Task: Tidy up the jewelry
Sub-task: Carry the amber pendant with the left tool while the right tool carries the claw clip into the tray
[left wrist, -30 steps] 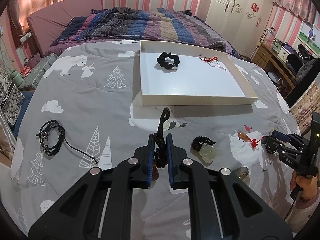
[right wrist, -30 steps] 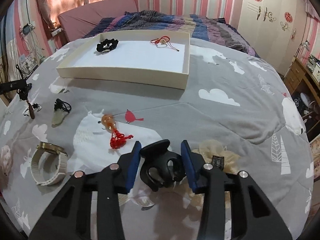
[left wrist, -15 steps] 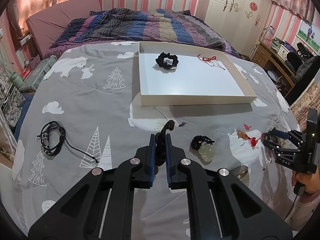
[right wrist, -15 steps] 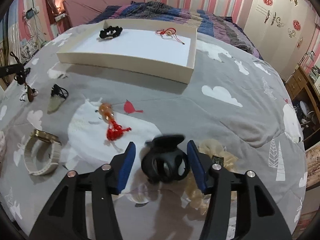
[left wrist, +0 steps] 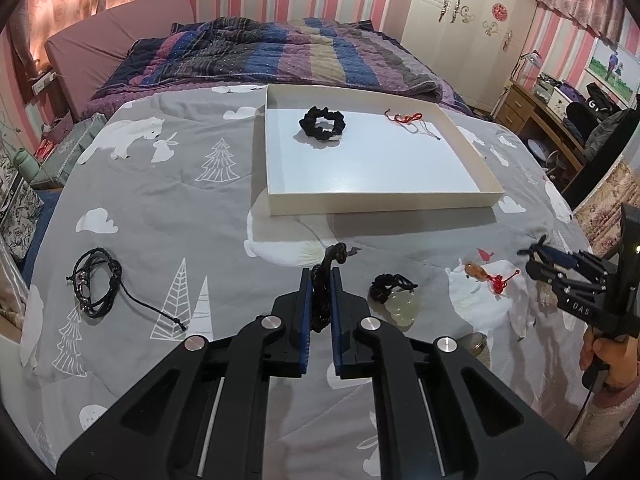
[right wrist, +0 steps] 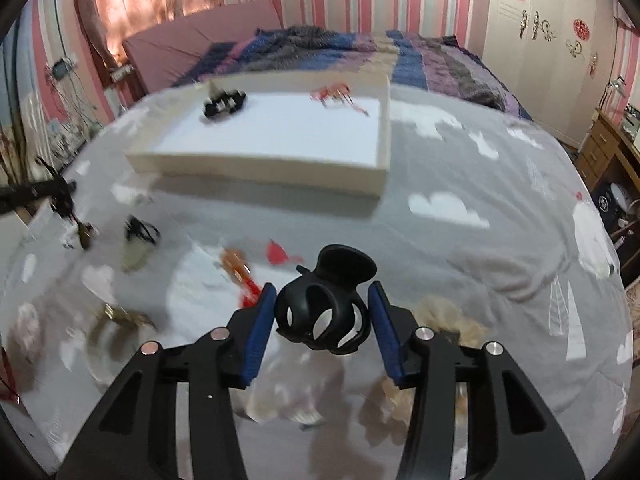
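- The left gripper (left wrist: 321, 286) is closed tight on a black cord (left wrist: 325, 280). The cord sticks up and forward out of the blue pads, and its long side runs the same way as the fingers.
- The white box (left wrist: 380, 204) lies on the bed (left wrist: 160, 208), straight ahead of the left gripper and a bit to the right, well apart from it. A black scrunchie (left wrist: 323, 123) and a red string (left wrist: 404, 118) are in the box already.
- The left gripper tilts down toward the bed.
- The right gripper (right wrist: 320, 312) has a black hair claw (right wrist: 326, 304) between its blue pads. Its jaws have just been closing, but I can see small gaps at both sides, so it looks not squeezed yet.
- From the right gripper, the box (right wrist: 260, 170) is ahead and to the left.
- I think the cord goes into the box next, and the left gripper is the nearer one.
- A black bracelet (left wrist: 96, 282), a pale stone pendant (left wrist: 398, 302) and a red knot charm (left wrist: 490, 278) lie loose on the bed.
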A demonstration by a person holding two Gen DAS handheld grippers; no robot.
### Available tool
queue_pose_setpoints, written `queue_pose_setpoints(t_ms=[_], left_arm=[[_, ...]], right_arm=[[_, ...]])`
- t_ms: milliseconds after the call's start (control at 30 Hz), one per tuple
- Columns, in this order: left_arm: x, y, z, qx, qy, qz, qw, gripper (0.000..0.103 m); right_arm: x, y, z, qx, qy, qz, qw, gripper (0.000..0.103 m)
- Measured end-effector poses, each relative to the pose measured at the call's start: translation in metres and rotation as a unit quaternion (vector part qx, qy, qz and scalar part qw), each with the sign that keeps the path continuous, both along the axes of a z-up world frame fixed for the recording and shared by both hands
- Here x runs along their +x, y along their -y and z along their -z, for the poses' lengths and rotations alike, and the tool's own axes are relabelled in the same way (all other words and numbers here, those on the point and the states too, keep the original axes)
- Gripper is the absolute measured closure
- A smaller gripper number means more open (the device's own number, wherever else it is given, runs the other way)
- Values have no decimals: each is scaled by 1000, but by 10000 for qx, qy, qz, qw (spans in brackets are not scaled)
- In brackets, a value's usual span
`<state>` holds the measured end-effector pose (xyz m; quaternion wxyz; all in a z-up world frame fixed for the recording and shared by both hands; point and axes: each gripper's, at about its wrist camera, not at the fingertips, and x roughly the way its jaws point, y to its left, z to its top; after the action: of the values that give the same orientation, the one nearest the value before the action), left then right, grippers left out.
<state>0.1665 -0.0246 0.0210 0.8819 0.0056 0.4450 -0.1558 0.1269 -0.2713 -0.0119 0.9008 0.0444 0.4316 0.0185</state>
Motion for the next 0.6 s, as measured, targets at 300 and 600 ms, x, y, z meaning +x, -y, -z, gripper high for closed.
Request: queue_pose_setpoints(t_ms=[300,600], left_arm=[[10,6,-23,-183,161,138,9996,97],[81,19,-53,-536,181,125,9983,97]], right_arm=[[36,-8,-37,385,471,-21,9981,55],[103,-14,-68,375,533,22,9979,55]])
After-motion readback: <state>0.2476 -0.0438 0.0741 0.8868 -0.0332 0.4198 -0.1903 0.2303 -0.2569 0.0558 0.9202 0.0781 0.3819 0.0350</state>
